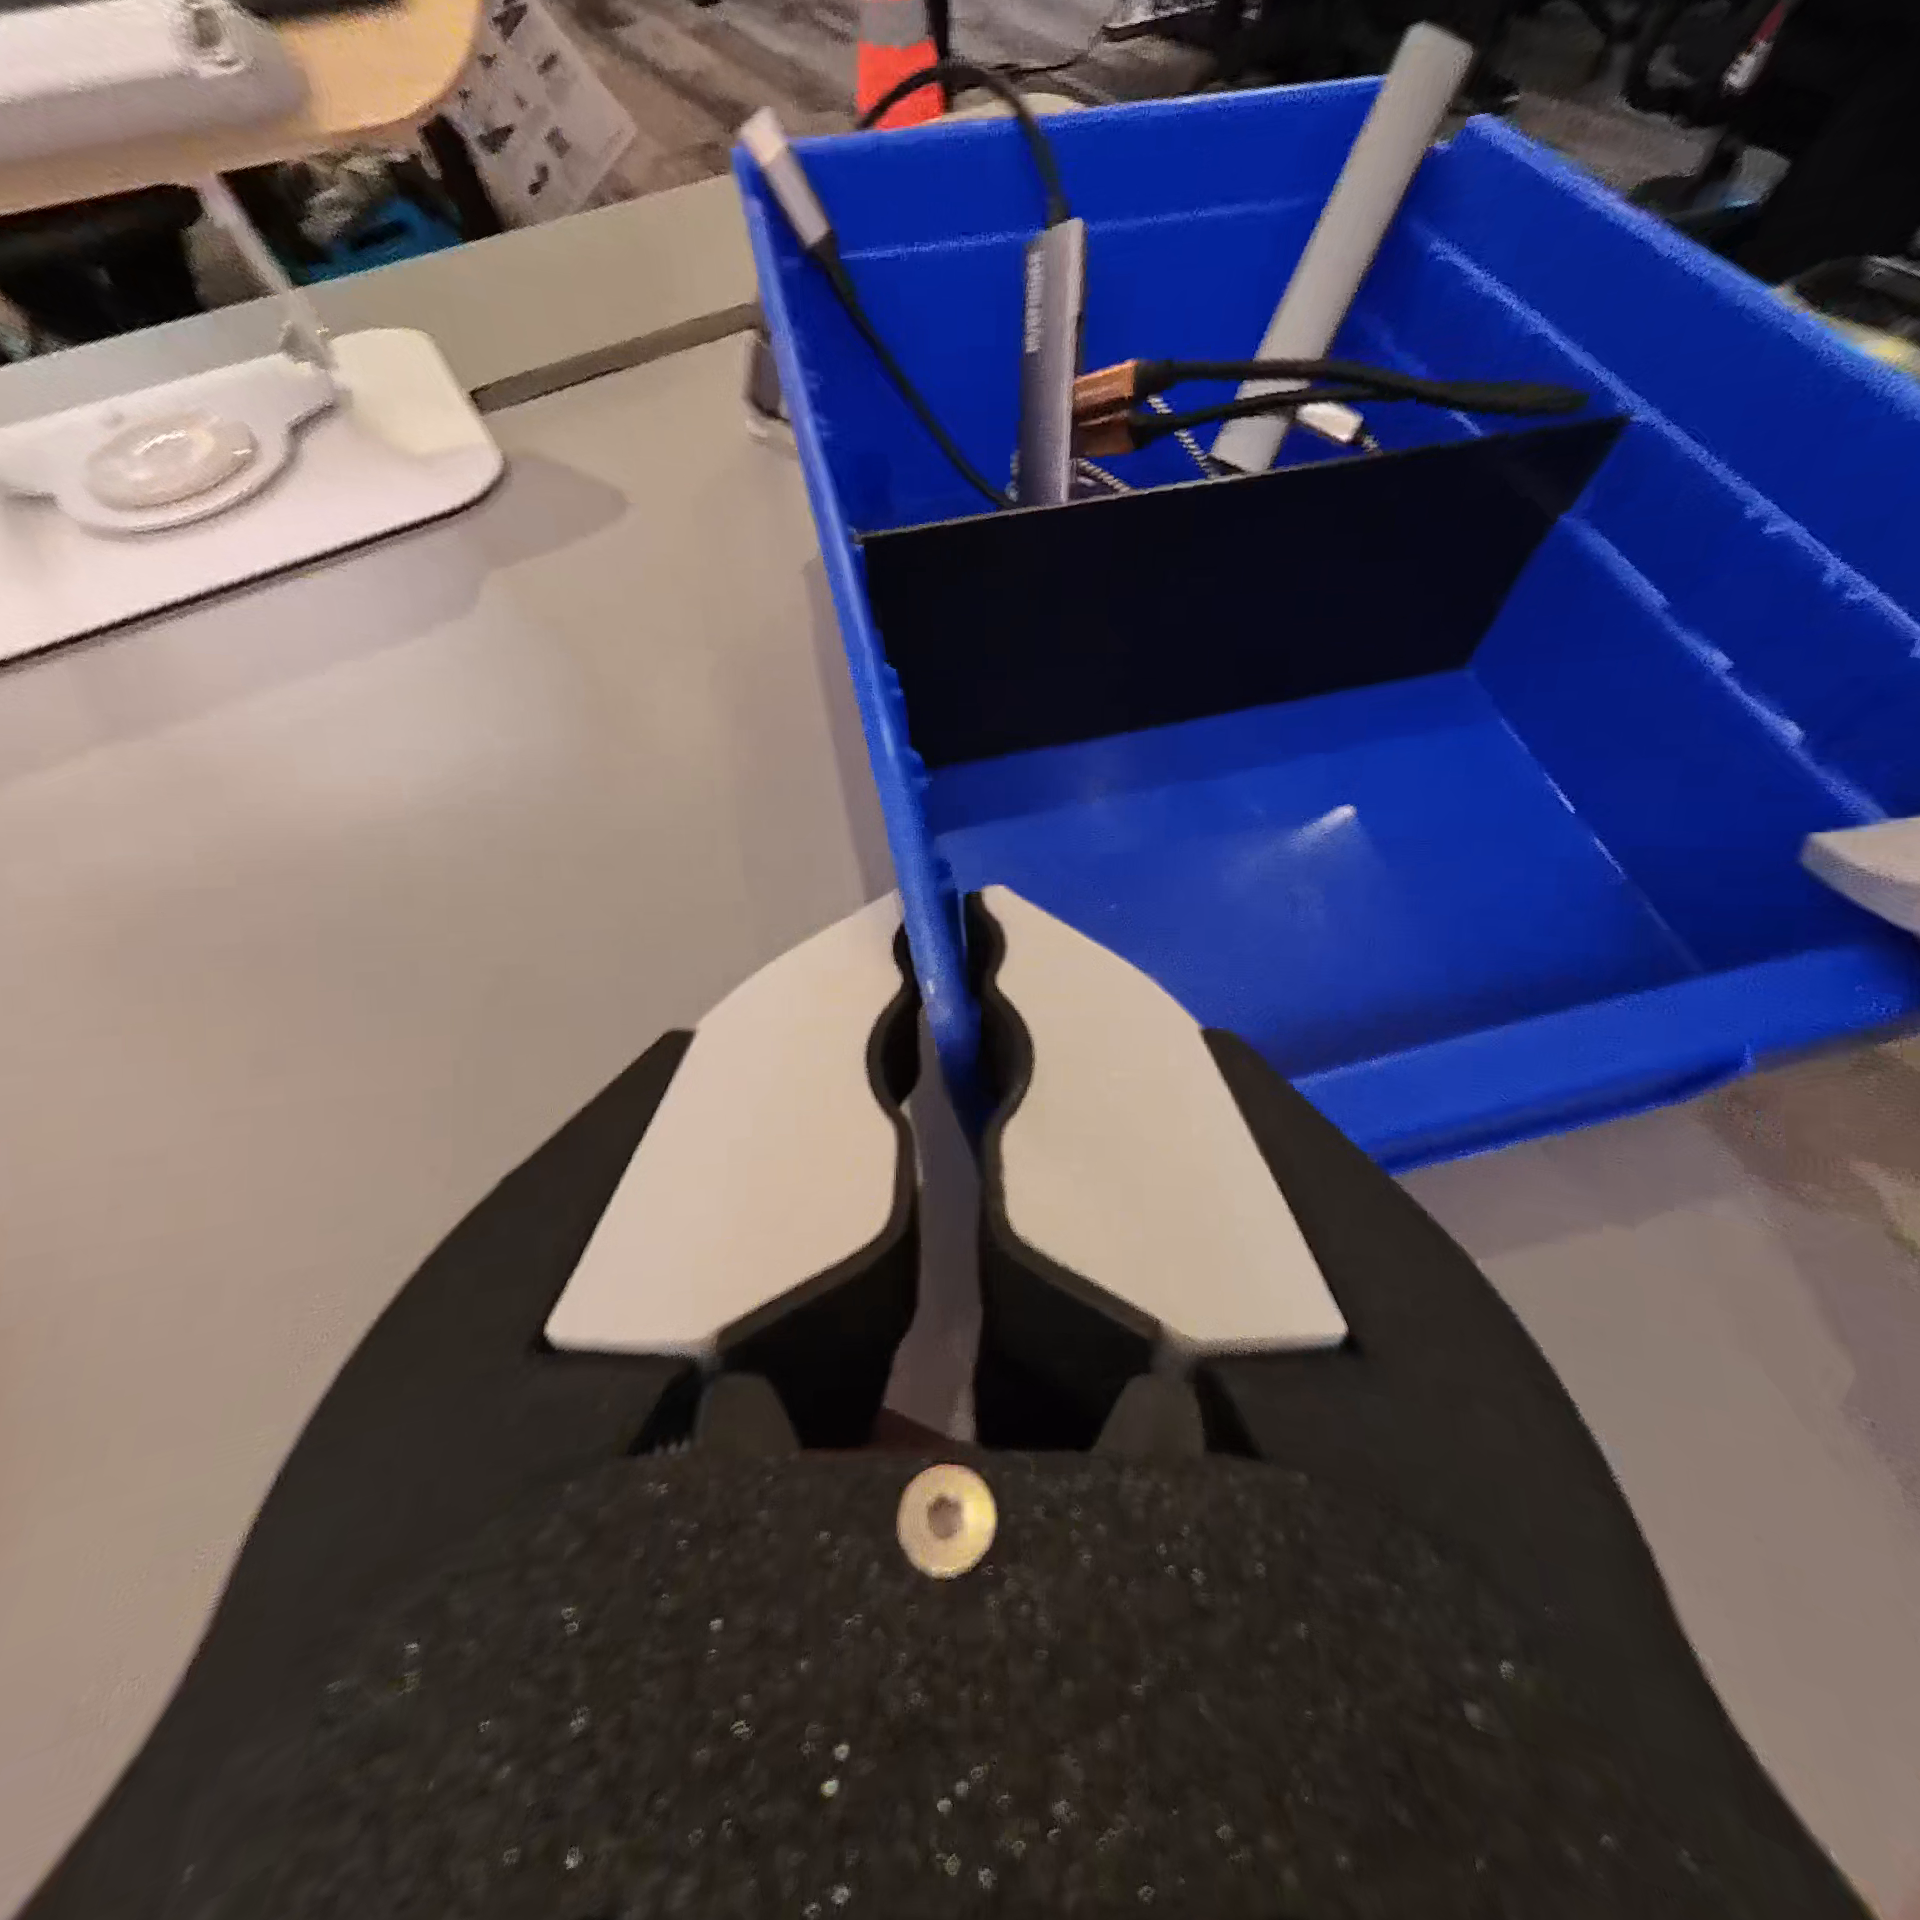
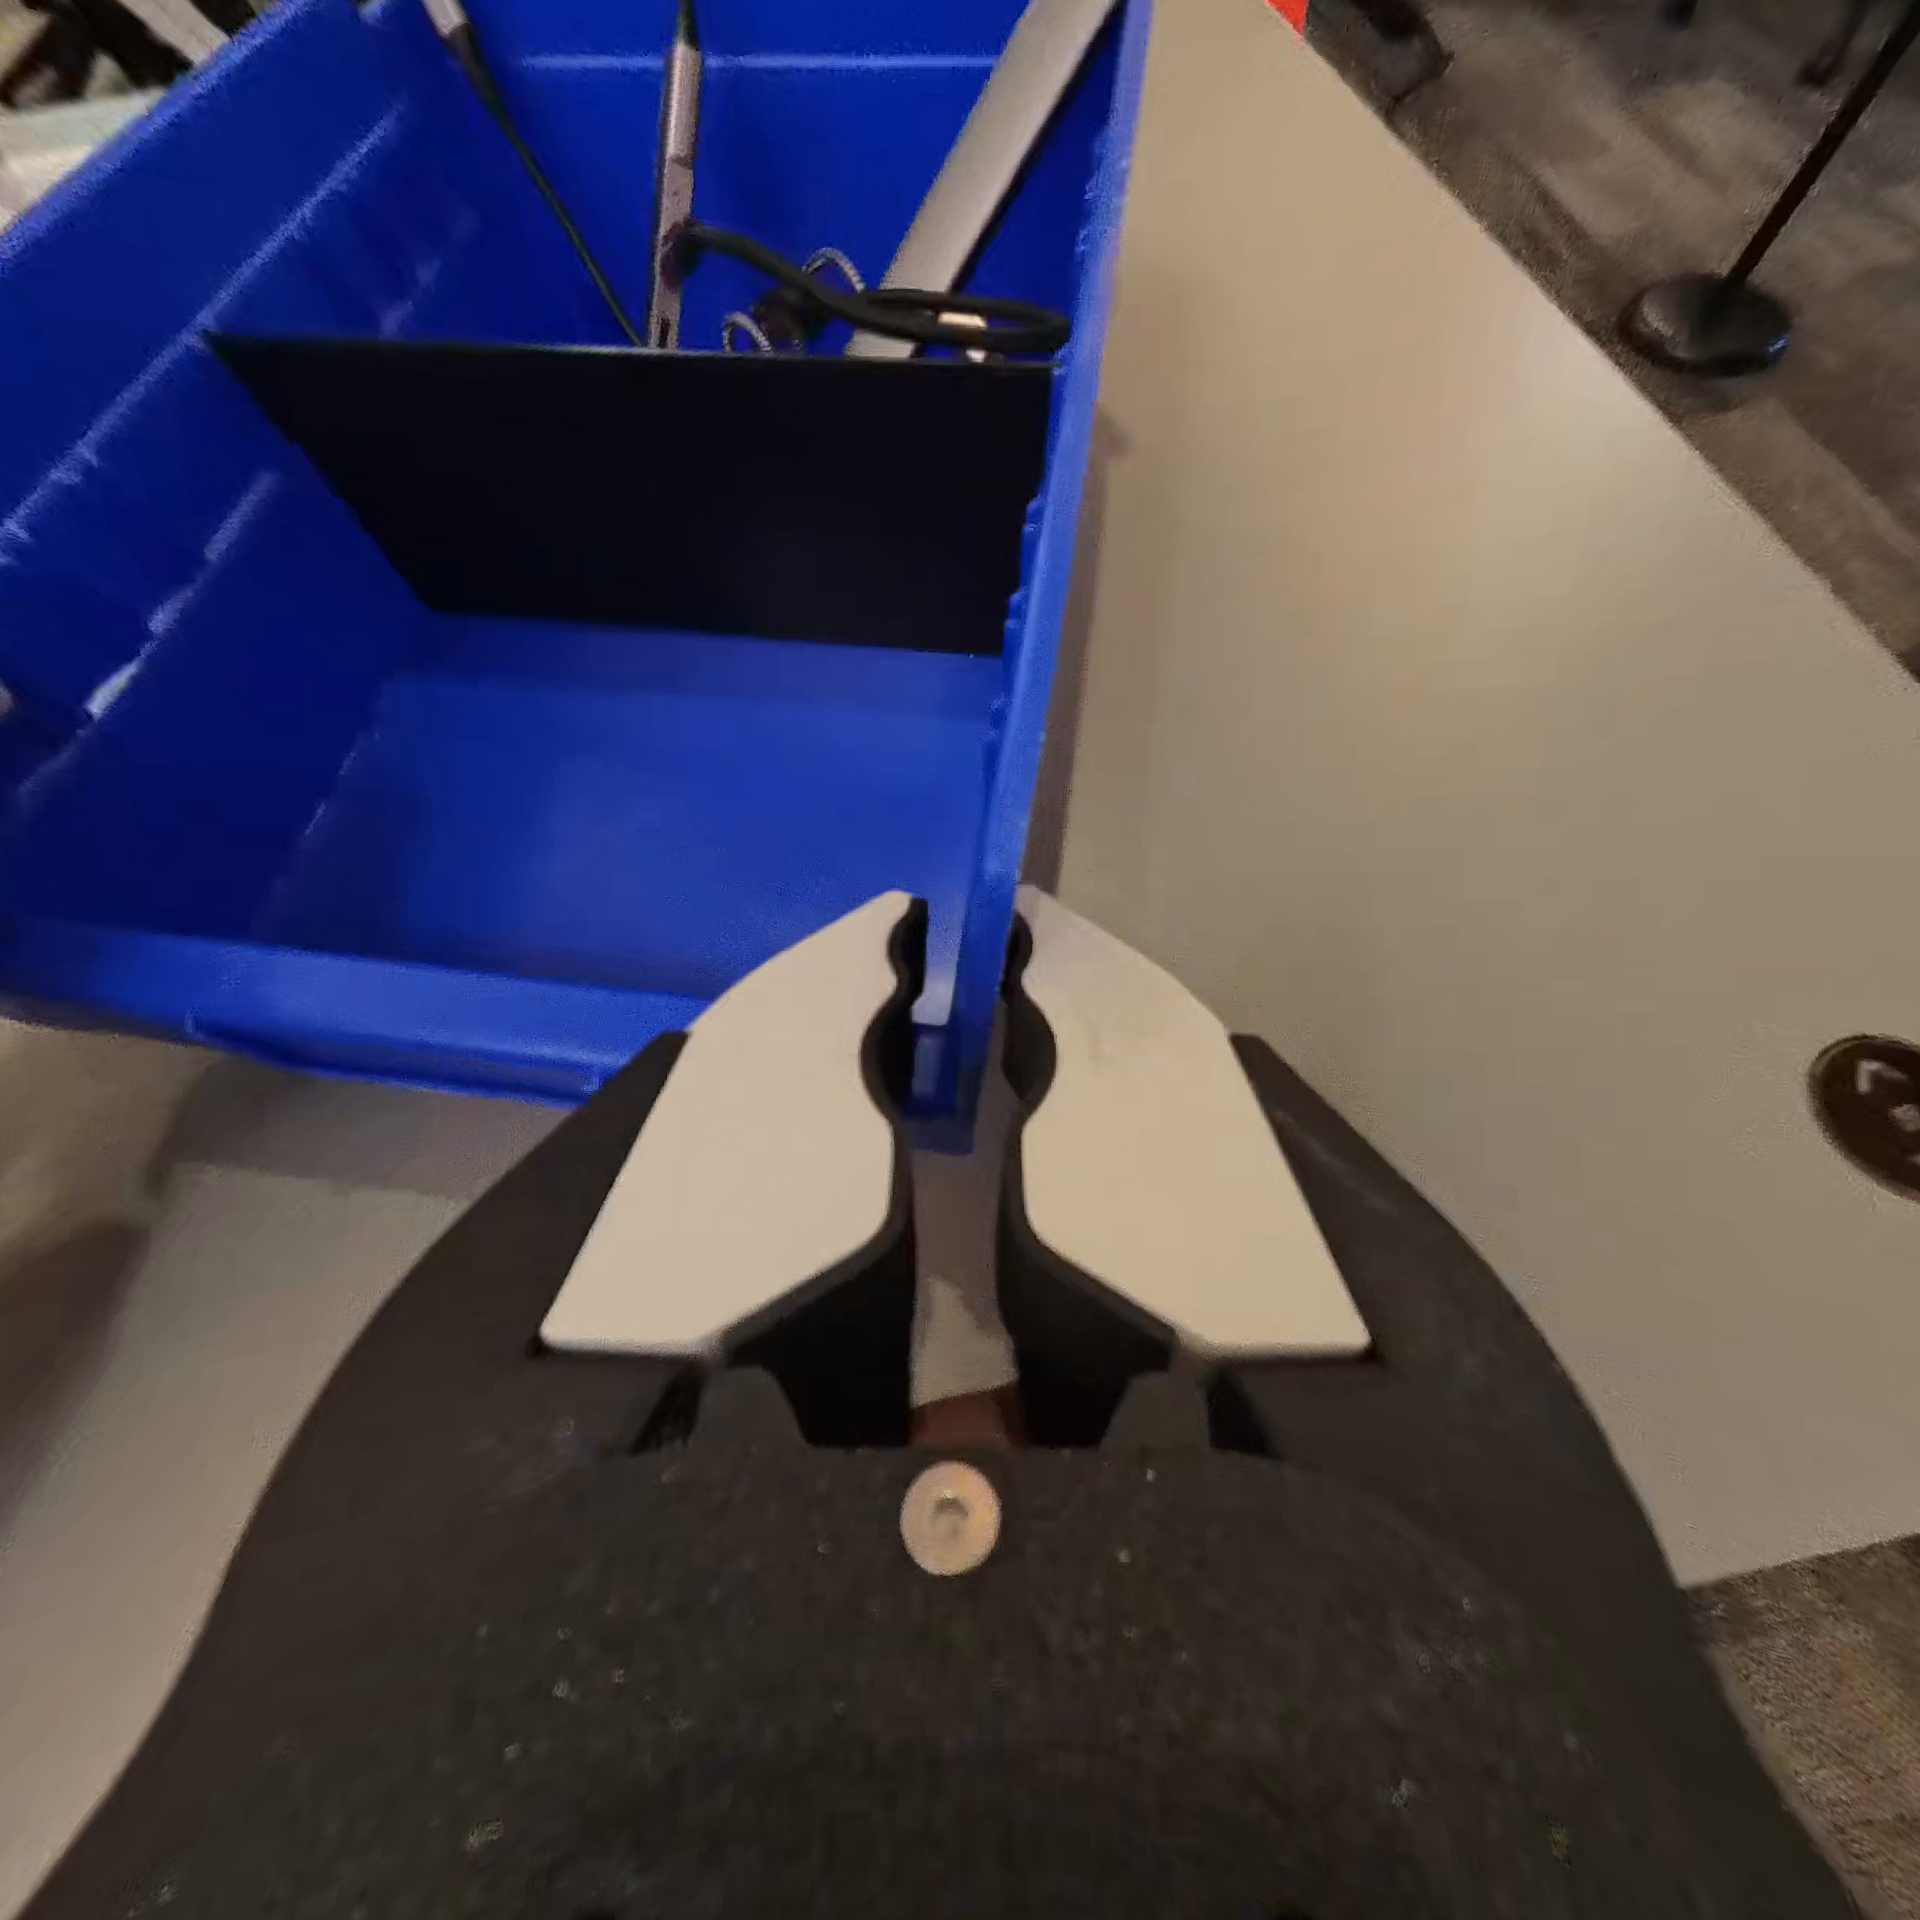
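Note:
A blue plastic bin [image 1: 1621,665] sits on a grey table. My left gripper [image 1: 940,914] is shut on the bin's left wall near its front corner. My right gripper [image 2: 961,920] is shut on the bin's right wall [image 2: 1023,727] near the front corner; one of its fingertips [image 1: 1870,878] shows at the right edge of the left wrist view. A black divider [image 1: 1226,603] splits the bin. The near compartment is bare. The far compartment holds grey stick-shaped adapters [image 1: 1049,364], a long grey bar [image 1: 1340,239] and black cables [image 1: 1351,390].
A white stand on a pale pad [image 1: 208,468] lies on the table to the left of the bin. The table edge [image 2: 1662,312] runs along the right, with a black post base [image 2: 1709,322] on the floor beyond. A dark round mark [image 2: 1870,1127] sits on the table at right. The grippers' ends are close to 20 cm from one another.

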`<state>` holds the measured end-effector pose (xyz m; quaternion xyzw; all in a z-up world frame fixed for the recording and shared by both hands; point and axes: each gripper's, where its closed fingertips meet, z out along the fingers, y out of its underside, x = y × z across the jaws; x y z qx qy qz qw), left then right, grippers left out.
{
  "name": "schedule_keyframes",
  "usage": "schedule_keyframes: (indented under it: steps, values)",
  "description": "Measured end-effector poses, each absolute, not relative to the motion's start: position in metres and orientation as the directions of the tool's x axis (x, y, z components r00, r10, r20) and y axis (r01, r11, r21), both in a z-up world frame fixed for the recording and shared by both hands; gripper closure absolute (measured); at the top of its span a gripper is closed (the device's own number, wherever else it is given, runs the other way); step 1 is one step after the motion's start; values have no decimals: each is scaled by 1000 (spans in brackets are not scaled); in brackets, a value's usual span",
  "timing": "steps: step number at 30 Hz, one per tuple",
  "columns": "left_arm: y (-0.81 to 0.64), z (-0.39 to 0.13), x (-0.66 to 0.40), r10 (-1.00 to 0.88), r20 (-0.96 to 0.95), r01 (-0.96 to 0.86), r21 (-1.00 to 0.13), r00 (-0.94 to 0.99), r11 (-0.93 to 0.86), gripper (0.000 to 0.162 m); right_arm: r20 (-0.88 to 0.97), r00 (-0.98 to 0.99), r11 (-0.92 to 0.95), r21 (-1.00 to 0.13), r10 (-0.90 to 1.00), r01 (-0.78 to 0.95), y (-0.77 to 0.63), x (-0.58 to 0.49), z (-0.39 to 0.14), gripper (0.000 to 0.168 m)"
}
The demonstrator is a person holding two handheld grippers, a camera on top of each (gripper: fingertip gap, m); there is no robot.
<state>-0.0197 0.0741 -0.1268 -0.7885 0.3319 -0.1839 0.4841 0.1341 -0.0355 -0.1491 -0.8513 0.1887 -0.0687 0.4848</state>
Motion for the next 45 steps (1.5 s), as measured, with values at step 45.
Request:
schedule_keyframes:
  steps: [45]
  values:
    - [173,-132,-516,-188,25,-75,-861,982,-503,159,-128,838,-447,-882,530,149,-9,-271,-135,124]
